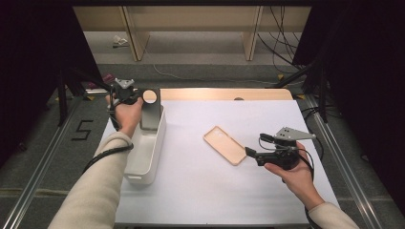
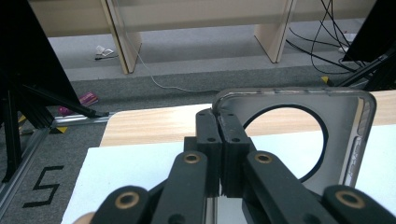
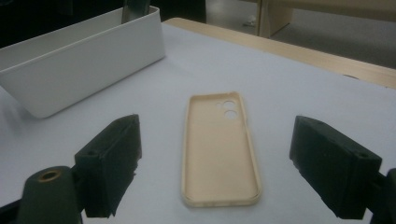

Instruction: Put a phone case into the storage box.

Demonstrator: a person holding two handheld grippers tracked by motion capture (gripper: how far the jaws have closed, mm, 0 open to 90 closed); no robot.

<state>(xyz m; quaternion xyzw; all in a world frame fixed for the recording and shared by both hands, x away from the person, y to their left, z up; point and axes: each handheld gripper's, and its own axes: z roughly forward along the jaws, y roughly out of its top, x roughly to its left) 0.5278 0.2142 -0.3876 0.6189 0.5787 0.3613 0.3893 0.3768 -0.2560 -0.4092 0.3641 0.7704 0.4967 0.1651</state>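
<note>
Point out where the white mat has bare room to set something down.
Free: the mat near the person, below the beige phone case, and its far right corner. Crowded: the left edge, with the white bin and the left claw gripping a clear phone case.

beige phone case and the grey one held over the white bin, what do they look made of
Beige phone case: likely soft silicone or rubbery plastic, matte with a thin raised lip. Grey phone case: seems smoky translucent plastic, glossy glints along its rim. White bin: probably hard moulded plastic, smooth and matte.
</note>
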